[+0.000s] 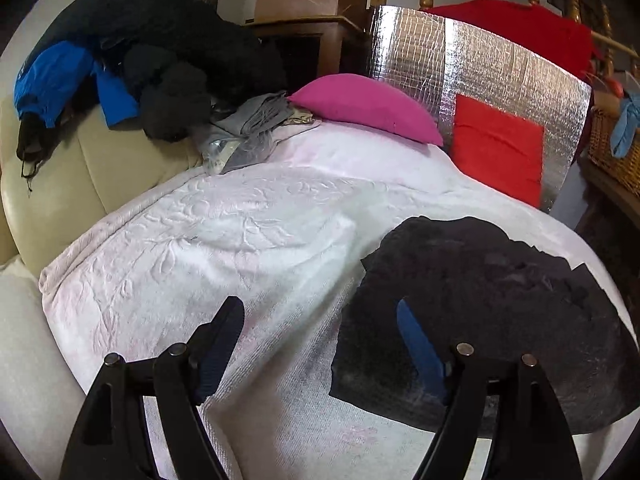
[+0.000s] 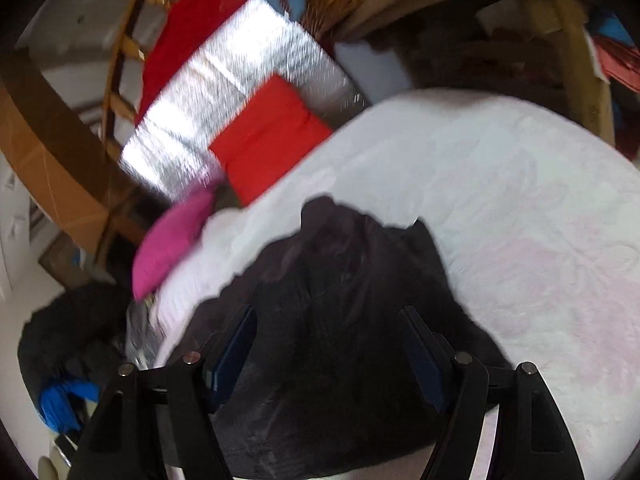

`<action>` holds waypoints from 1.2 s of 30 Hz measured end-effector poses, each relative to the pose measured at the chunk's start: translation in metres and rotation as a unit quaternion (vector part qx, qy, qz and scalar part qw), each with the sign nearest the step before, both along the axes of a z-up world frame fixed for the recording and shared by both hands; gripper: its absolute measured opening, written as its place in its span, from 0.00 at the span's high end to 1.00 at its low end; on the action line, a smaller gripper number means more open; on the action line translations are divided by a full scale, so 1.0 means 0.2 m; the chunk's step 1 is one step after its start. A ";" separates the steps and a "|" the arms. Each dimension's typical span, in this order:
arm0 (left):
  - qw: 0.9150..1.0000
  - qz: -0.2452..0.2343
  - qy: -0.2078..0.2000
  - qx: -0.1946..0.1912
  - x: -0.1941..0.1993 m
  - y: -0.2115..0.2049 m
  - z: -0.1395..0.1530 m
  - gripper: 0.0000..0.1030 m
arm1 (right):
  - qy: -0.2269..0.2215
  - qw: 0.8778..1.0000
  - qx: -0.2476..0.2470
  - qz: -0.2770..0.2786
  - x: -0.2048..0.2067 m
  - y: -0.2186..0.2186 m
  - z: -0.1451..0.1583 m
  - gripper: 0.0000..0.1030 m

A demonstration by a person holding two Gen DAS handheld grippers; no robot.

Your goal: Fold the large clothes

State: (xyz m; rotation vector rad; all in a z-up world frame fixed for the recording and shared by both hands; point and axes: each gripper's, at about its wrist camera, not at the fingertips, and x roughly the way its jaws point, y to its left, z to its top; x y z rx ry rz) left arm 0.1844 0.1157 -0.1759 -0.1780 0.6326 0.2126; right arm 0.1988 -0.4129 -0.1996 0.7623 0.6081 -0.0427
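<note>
A black garment [image 1: 492,304] lies folded in a compact heap on the pale pink blanket [image 1: 224,240] that covers the bed. My left gripper [image 1: 320,320] hovers over the blanket at the garment's left edge. Its jaws stand wide and empty, and the right blue pad [image 1: 420,344] shows against the black cloth. In the blurred right wrist view the same black garment [image 2: 344,300] fills the space under my right gripper [image 2: 328,312]. That gripper is open too, and its pads stand clear of the cloth on both sides.
A magenta pillow [image 1: 364,106], a red cushion [image 1: 500,148] and a silver foil panel [image 1: 424,56] stand at the bed's far end. Dark and blue clothes [image 1: 132,60] are piled on a cream sofa [image 1: 80,176] at the left. A wicker basket [image 1: 616,152] stands at the right.
</note>
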 end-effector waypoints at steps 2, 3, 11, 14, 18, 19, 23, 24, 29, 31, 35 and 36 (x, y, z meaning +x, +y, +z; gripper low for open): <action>1.000 0.000 0.005 0.003 0.01 -0.01 -0.01 0.23 | 0.029 0.999 -0.003 0.015 0.08 0.01 -0.04 0.27; 1.000 0.000 0.008 0.005 0.01 -0.02 -0.01 0.23 | 0.041 0.999 -0.005 0.018 0.11 0.01 -0.06 0.27; 0.999 -0.004 0.042 0.027 0.05 -0.05 -0.08 0.23 | 0.098 0.994 -0.013 0.041 0.19 -0.06 -0.20 0.28; 0.998 -0.004 0.043 0.036 0.05 -0.06 -0.08 0.23 | 0.073 0.996 0.008 0.041 0.15 -0.08 -0.16 0.27; 0.998 -0.001 0.045 0.045 0.06 -0.07 -0.09 0.23 | 0.015 0.999 0.024 0.038 0.07 -0.13 -0.07 0.27; 0.998 -0.001 0.046 0.046 0.06 -0.07 -0.09 0.23 | 0.005 0.999 0.026 0.034 0.06 -0.14 -0.05 0.27; 0.997 -0.004 0.046 0.056 0.06 -0.09 -0.09 0.23 | -0.004 0.999 0.045 0.023 0.03 -0.21 -0.03 0.27; 0.997 -0.005 0.047 0.060 0.07 -0.10 -0.09 0.23 | 0.001 0.999 0.051 0.018 0.03 -0.23 -0.04 0.27; 0.997 -0.005 0.050 0.066 0.07 -0.11 -0.10 0.23 | -0.003 0.998 0.067 0.008 0.01 -0.29 -0.06 0.27; 0.996 -0.005 0.051 0.068 0.07 -0.12 -0.10 0.23 | -0.022 0.997 0.075 0.016 0.00 -0.29 -0.05 0.27; 0.996 -0.005 0.060 0.073 0.08 -0.13 -0.12 0.23 | -0.023 0.995 0.078 0.064 0.03 -0.22 -0.05 0.27; 0.995 -0.005 0.061 0.074 0.08 -0.13 -0.13 0.23 | -0.015 0.994 0.073 0.076 0.05 -0.19 -0.06 0.27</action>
